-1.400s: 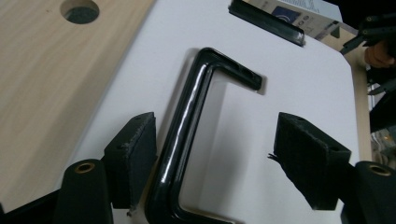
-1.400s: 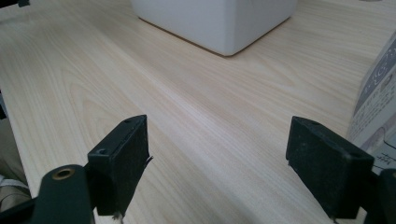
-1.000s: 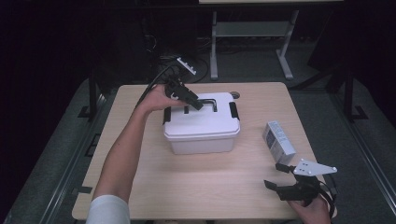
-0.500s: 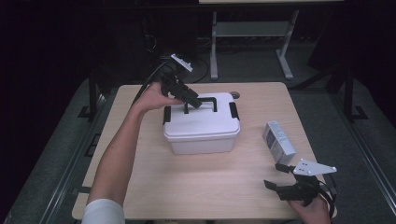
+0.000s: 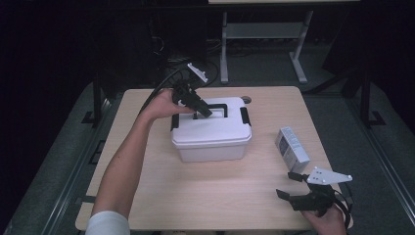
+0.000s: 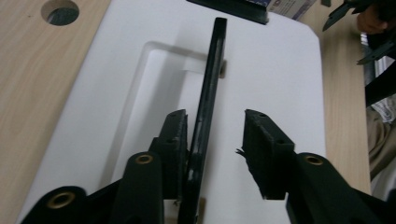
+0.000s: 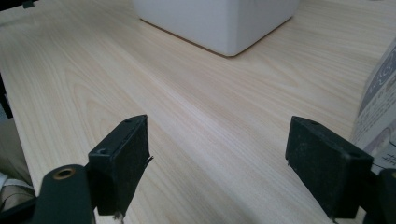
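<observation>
The right hand [image 5: 329, 223] is cut off by the bottom edge of the high view at the near right corner of the table [image 5: 147, 196], so only its knuckles and the right gripper [image 5: 288, 186] are visible; that gripper lies low over the wood, aimed left across the table, with its jaws spread wide and nothing between them. In the right gripper view, the small carton [image 7: 378, 107] is cropped by the right edge and its printing is too blurred to read, while only the lower corner of the white box [image 7: 224, 23] appears at the top. In the high view, the small carton [image 5: 292, 145] lies flat just beyond the right gripper, long axis running from near to far. The white box [image 5: 211, 132] sits at mid-table with its long axis across the table, a black latch [image 5: 244, 116] at its right end. The black handle [image 6: 208, 107] stands raised from its recess in the lid, long axis running along the lid. The left forearm [image 5: 122, 166] reaches from the near left edge diagonally to the box, the left hand [image 5: 164, 104] bent down at the wrist. The left gripper [image 6: 212, 140] straddles the handle with its jaws apart: the left pad [image 6: 175, 140] touches the handle, while the right pad [image 6: 264, 149] stands clear of it. A round hole [image 5: 246, 100] in the table lies just beyond the box.
</observation>
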`<state>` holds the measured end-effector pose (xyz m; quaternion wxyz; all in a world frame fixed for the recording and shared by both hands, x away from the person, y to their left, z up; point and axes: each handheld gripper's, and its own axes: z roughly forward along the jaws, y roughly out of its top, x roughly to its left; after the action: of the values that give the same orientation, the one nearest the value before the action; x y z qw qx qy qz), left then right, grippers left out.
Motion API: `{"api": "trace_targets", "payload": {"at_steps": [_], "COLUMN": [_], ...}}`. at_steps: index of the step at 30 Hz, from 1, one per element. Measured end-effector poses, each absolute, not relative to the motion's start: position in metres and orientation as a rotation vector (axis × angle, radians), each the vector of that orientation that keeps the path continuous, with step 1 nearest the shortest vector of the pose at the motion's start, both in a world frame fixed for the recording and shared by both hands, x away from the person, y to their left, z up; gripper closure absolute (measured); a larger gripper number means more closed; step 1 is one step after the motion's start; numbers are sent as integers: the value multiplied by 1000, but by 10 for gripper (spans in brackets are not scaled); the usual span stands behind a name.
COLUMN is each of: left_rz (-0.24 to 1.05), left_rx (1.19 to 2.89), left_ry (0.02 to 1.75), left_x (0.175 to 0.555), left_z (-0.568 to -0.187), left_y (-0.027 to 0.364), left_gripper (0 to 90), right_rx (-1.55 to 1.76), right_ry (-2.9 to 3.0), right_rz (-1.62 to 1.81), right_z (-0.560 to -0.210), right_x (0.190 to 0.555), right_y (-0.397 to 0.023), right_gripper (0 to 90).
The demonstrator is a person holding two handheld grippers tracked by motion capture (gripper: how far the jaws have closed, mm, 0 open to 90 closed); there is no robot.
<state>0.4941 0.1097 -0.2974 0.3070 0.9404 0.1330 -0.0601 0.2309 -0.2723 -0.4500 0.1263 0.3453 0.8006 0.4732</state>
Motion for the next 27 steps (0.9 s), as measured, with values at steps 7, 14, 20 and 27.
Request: {"api": "trace_targets", "payload": {"at_steps": [7, 14, 20, 27], "left_rz": [-111, -84, -83, -68], "left_rx": [2563, 2593, 2656, 2740], "left_ry": [337, 324, 310, 285], "left_x": [492, 492, 493, 494], "left_z": [-285, -278, -274, -269], "left_y": [102, 93, 87, 78], "left_gripper": [621, 669, 681, 703], "right_rx": [1002, 996, 994, 995], "right_ry": [2335, 2335, 2339, 2339], "right_rz": [1373, 1373, 1372, 1374], "right_z": [-450, -450, -450, -450], "right_x": [231, 230, 230, 230], "right_y": [-271, -271, -270, -270], "right_gripper": [209, 209, 209, 209]}}
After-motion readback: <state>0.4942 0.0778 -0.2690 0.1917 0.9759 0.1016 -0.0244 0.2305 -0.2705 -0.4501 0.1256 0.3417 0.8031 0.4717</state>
